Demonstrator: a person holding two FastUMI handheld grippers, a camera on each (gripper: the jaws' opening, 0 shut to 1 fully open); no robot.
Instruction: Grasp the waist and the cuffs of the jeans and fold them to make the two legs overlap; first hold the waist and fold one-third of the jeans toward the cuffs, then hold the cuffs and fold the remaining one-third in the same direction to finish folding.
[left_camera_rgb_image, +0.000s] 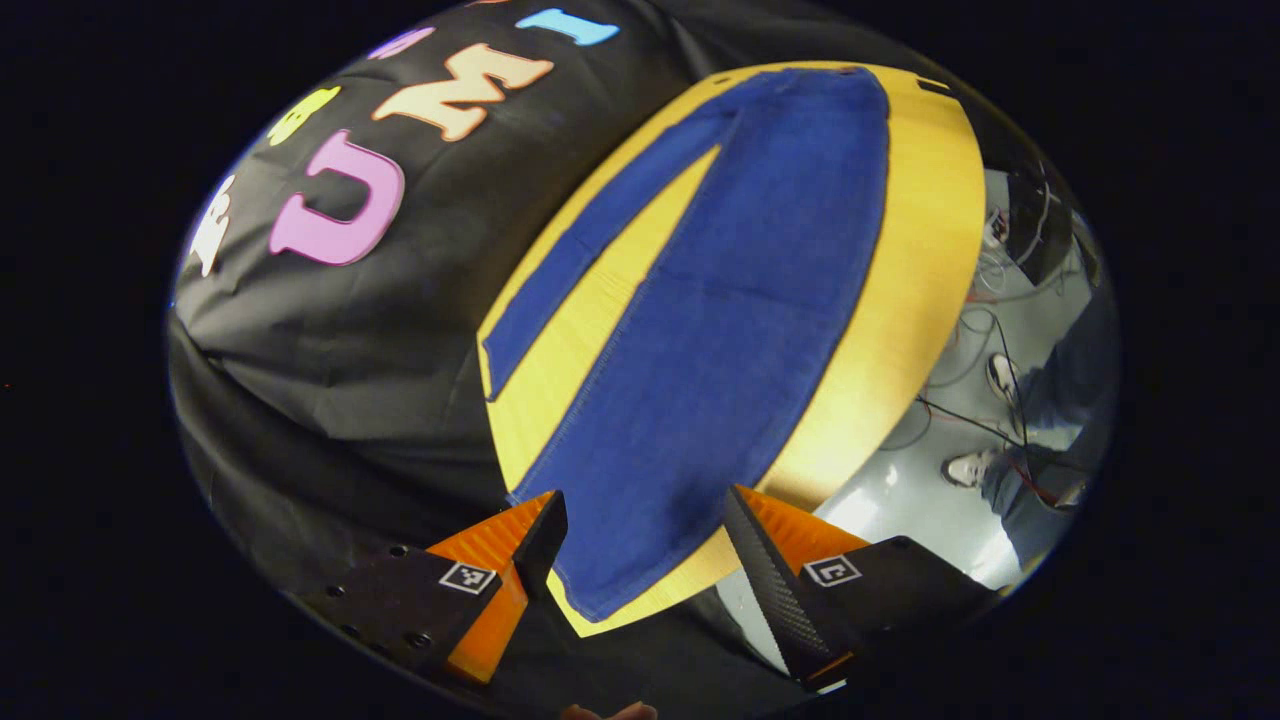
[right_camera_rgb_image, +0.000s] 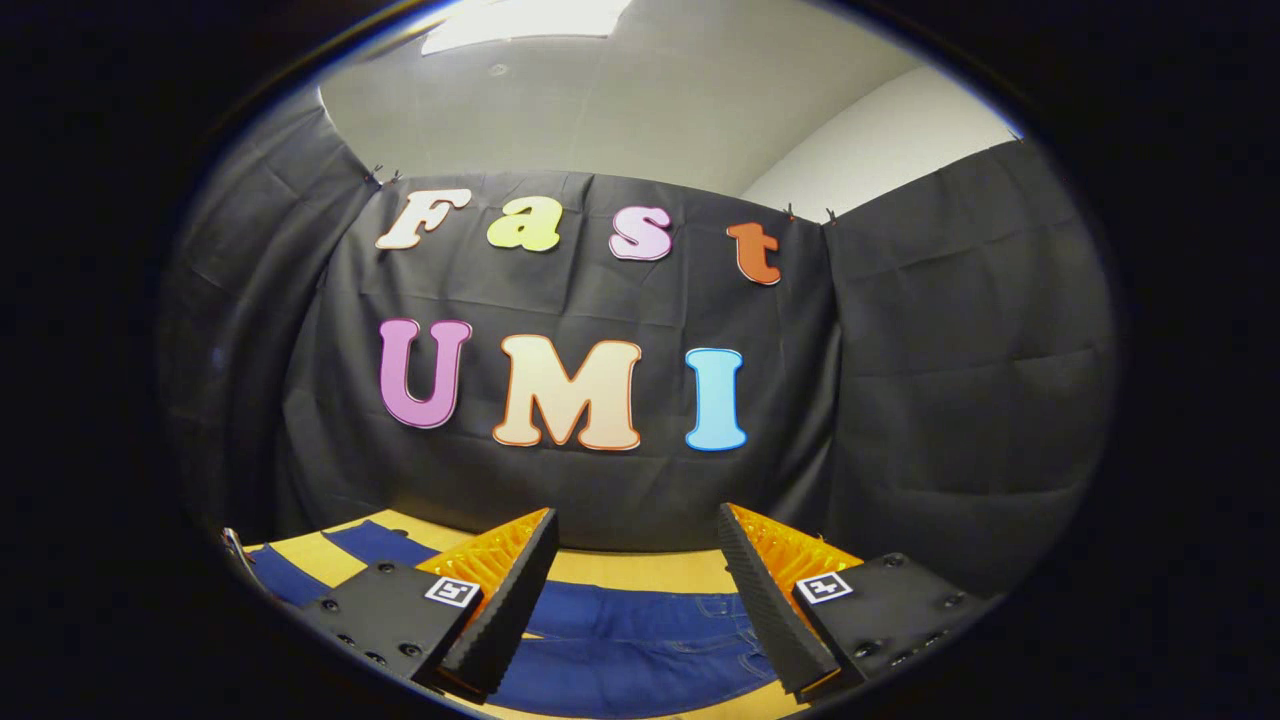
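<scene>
Both hand-held grippers, left (left_camera_rgb_image: 640, 545) and right (right_camera_rgb_image: 635, 590), hang spread and empty above the flat jeans (left_camera_rgb_image: 720, 330), so I should pinch one cuff and the waist squarely.

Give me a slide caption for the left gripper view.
Open left gripper hovers over a cuff of the jeans, spread flat with legs apart on the table.

In the right gripper view, black fingers (right_camera_rgb_image: 500, 610) hide parts of the jeans (right_camera_rgb_image: 640, 640).

Jeans (left_camera_rgb_image: 720, 330) cover the table (left_camera_rgb_image: 920, 260); black cloth wall (left_camera_rgb_image: 330, 370) borders it.
</scene>
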